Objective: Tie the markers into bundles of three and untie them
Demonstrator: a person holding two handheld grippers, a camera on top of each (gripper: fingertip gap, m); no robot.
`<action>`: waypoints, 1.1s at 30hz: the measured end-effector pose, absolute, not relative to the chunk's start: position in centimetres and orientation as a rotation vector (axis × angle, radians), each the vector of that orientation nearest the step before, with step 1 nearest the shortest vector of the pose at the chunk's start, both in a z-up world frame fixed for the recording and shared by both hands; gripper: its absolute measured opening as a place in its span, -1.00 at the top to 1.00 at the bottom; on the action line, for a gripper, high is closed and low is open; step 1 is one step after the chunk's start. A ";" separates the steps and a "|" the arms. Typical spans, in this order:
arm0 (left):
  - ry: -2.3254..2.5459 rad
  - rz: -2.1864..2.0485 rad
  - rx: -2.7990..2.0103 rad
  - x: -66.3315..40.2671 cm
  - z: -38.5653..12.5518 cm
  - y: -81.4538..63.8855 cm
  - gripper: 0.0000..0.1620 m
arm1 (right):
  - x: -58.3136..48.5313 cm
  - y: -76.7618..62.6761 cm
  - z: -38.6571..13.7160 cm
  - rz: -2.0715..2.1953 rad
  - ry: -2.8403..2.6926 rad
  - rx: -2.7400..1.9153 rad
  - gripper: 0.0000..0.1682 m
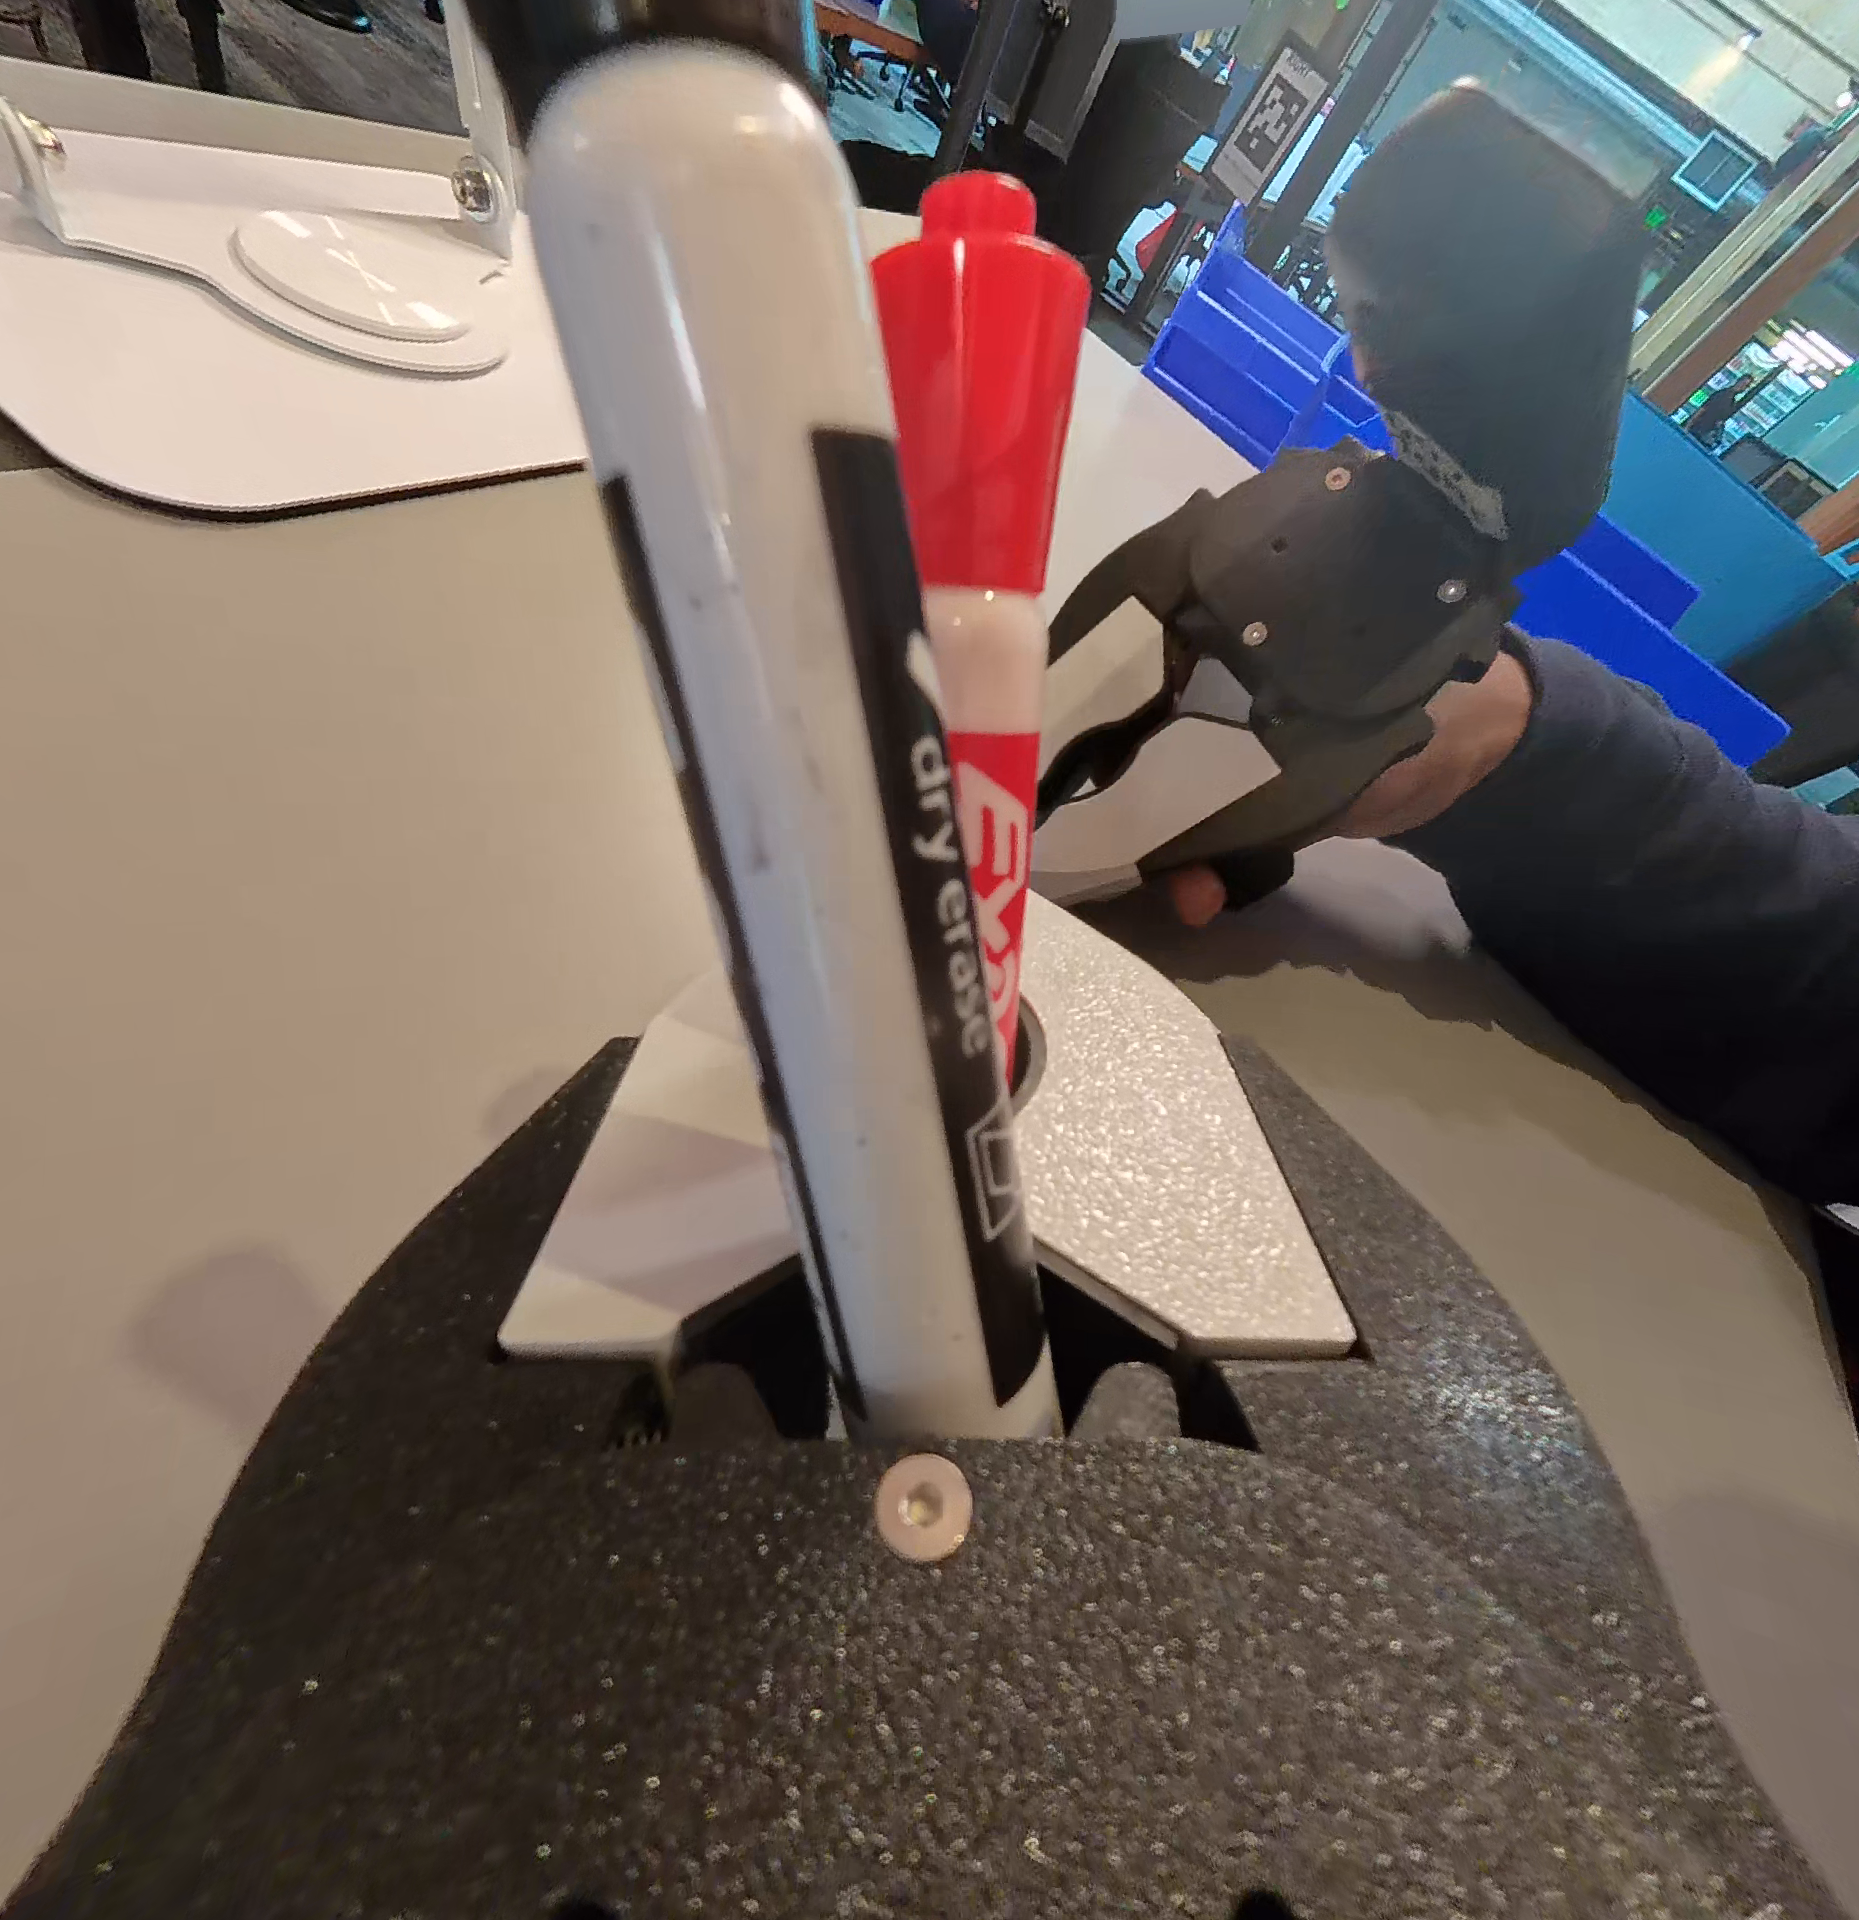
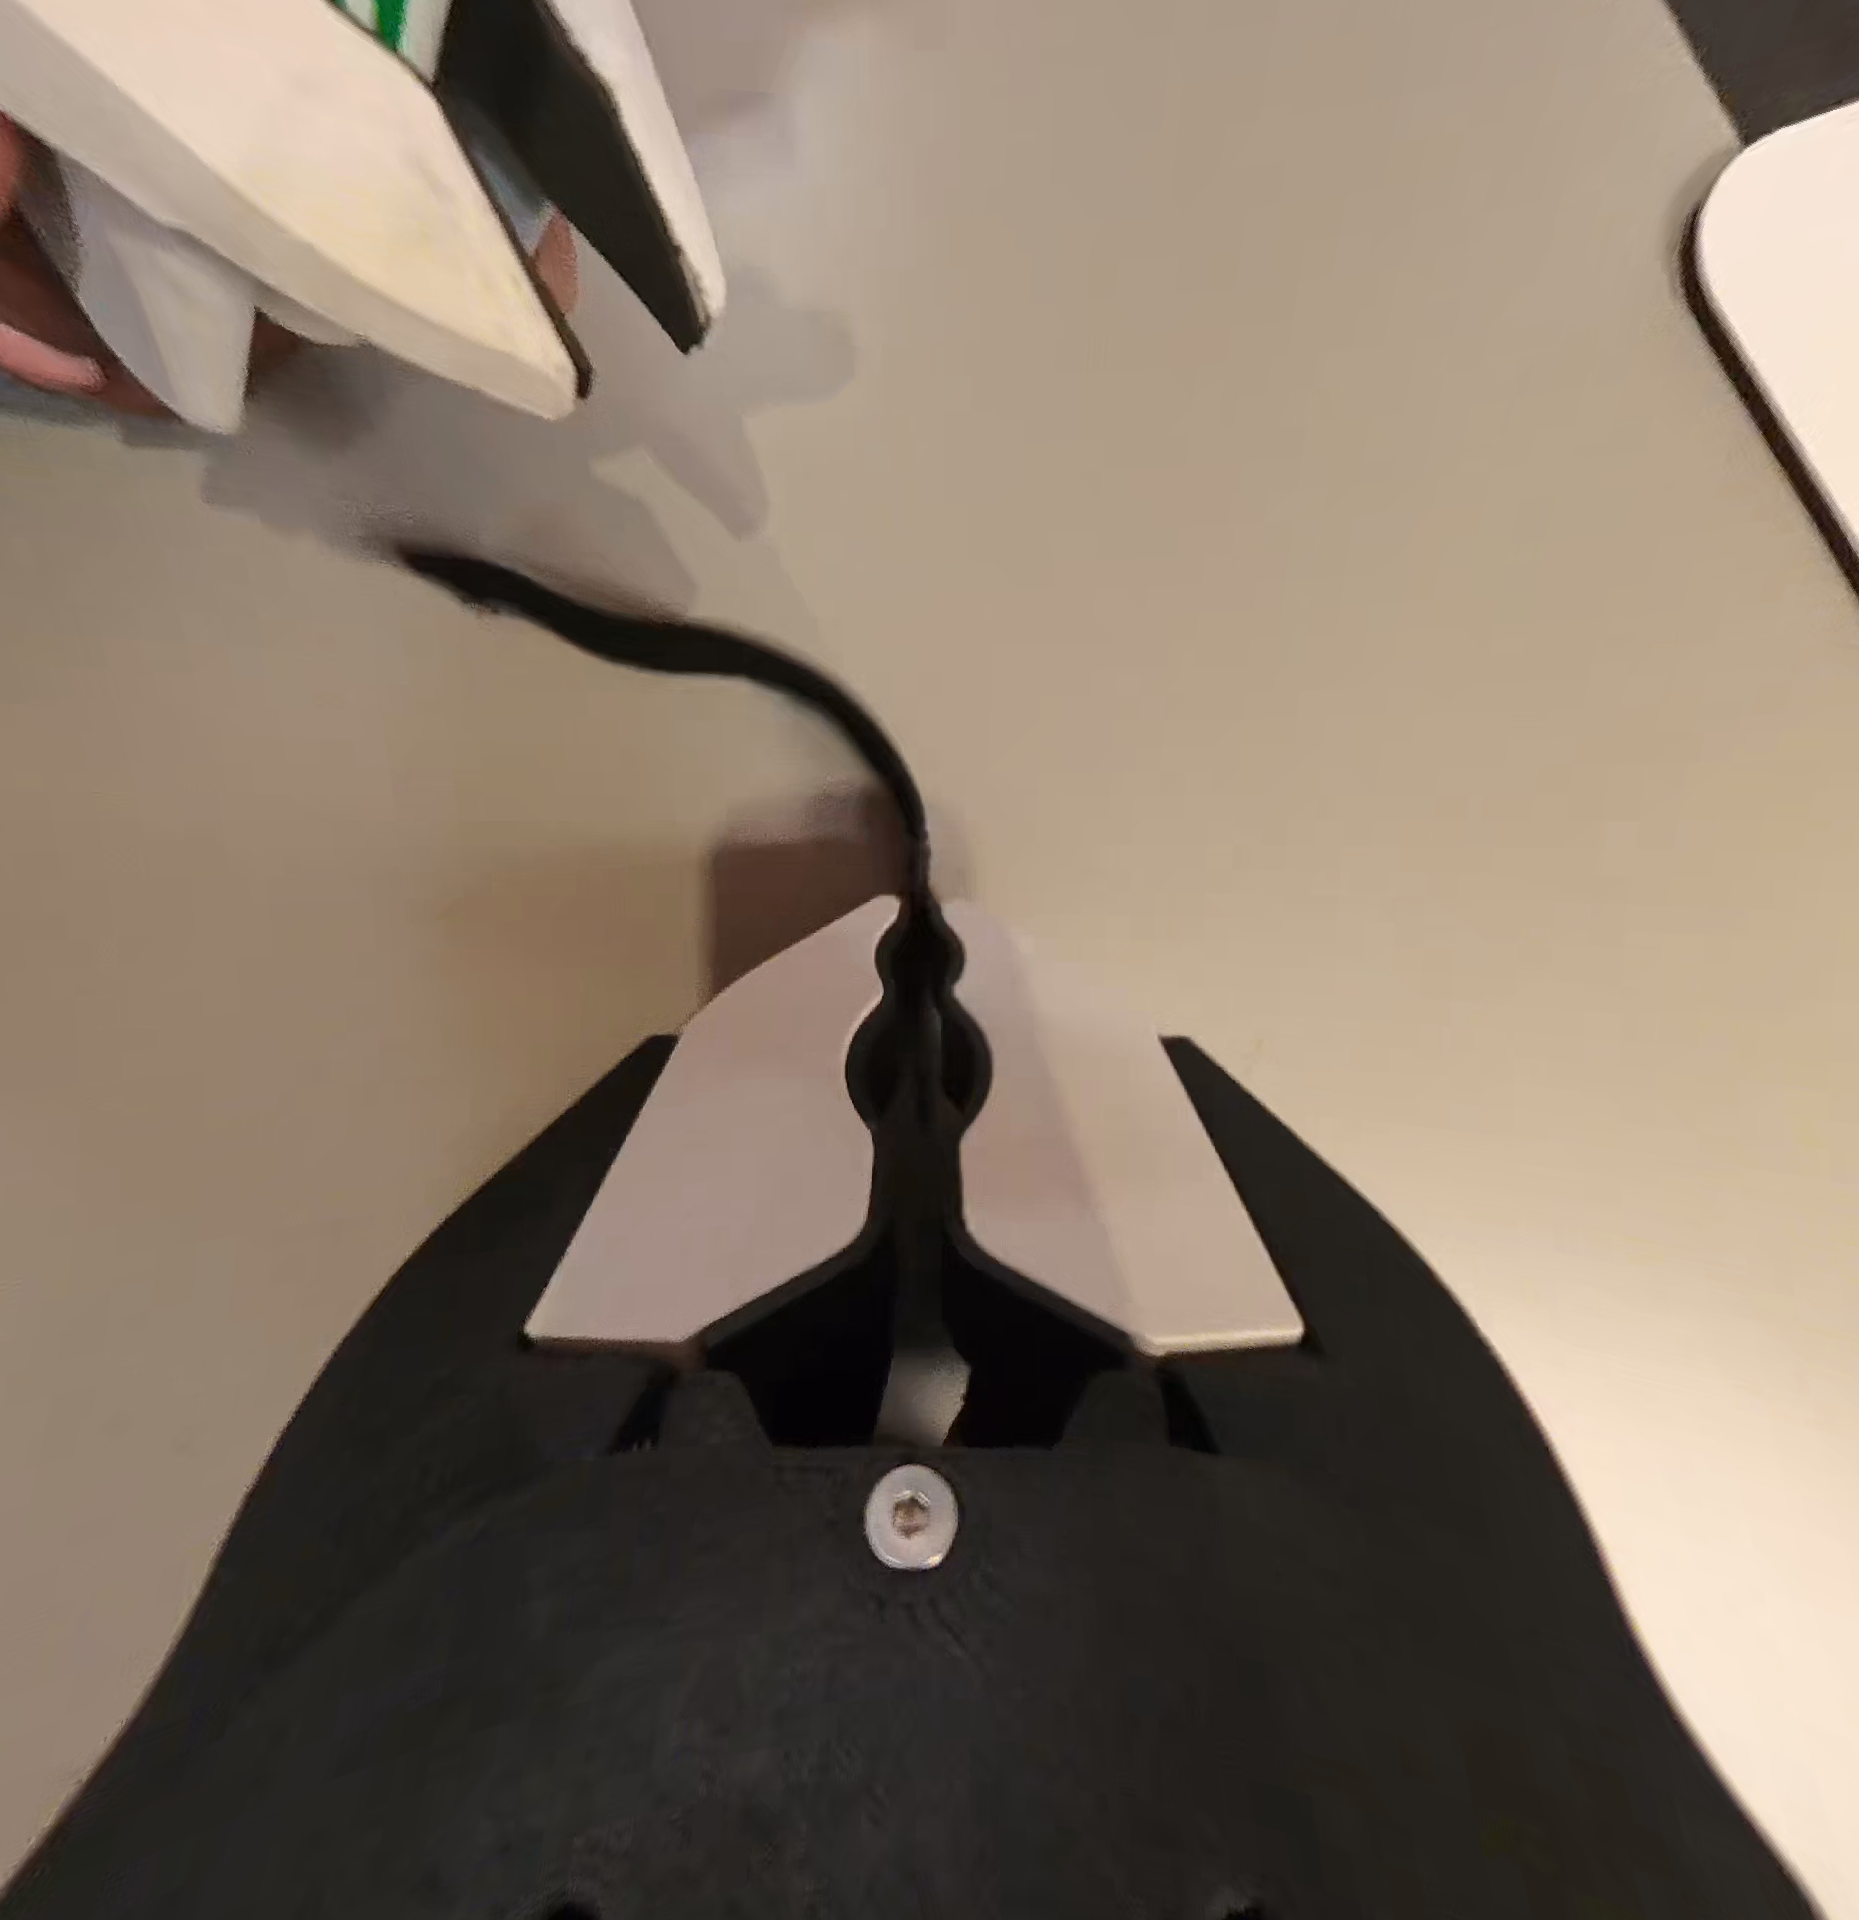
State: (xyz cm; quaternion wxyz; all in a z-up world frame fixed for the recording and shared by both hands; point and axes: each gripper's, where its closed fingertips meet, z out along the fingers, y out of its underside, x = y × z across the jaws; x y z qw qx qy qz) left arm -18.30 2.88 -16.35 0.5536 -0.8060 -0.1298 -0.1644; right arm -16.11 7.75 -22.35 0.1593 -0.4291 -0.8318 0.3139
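- Holding the markers upright: the left gripper (image 1: 966, 1101) is clamped on a black-and-white marker (image 1: 790, 831) and a red-capped marker (image 1: 982, 582), side by side, above the grey table (image 1: 281, 831).
- A third marker is not clear; a sliver of green shows between the left gripper's fingers in the right wrist view, possibly another marker.
- No tie is visible around the markers, so they are judged unbundled at this moment.
- The right gripper (image 2: 920, 925) is pinched on a black strap (image 2: 696, 649), its free end trailing loose toward the left gripper.
- Whether tying or untying is under way, cannot tell.
- Both barrels carry printed labels with lettering; wording not recorded.
- Blue bins (image 1: 1278, 353) stand at the far table edge.
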 end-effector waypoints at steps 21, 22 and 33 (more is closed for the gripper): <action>-0.005 -0.566 -1.938 -9.8 -16.1 4.8 0.75 | -11.3 7.5 -17.9 1.854 -1.834 -1.846 0.99; 0.009 -0.570 -1.945 -9.5 -16.1 4.8 0.75 | -11.2 7.3 -17.8 1.861 -1.855 -1.822 0.99; 0.140 -0.662 -2.047 -6.7 -17.5 4.4 0.76 | -9.7 5.6 -16.9 1.977 -2.055 -1.608 0.99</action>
